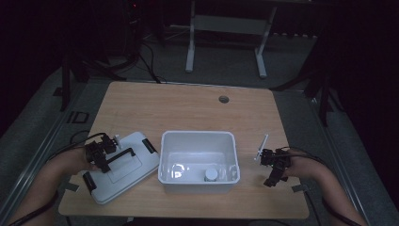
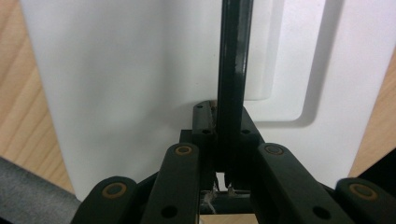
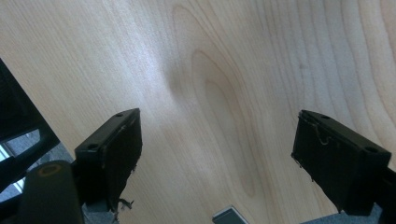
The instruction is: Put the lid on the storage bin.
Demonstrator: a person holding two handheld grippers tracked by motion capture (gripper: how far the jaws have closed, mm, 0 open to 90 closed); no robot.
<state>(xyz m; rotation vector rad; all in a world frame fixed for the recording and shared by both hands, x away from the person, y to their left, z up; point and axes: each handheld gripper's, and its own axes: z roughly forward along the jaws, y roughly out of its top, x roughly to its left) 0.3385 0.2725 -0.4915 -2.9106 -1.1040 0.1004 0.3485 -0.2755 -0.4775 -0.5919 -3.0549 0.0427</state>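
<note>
- Two forearms come in from the near edge of the high view, one hand-held gripper in each hand.
- One left hand-held gripper (image 1: pixel 110 153) is clamped on the single black handle (image 2: pixel 232 70) of the lid; in the left gripper view the thin bar stands upright between the two jaws, which press on it from both sides.
- One white lid (image 1: pixel 123 165) lies flat on the bench, at its near left, just beside the tub. It carries that one handle in a shallow recess at its middle and two black latches, one at each short end.
- One white tub (image 1: pixel 197 162) stands open at the near middle of the bench, with one small round grey-topped object (image 1: pixel 211 175) on its floor toward the near right corner.
- One right hand-held gripper (image 3: pixel 217 154) hangs over bare wood to the right of the tub, its two jaws spread wide with nothing between them.
- One wooden bench (image 1: pixel 188 108) bears all of this; it has one round cable hole (image 1: pixel 223 99) near its far edge.
</note>
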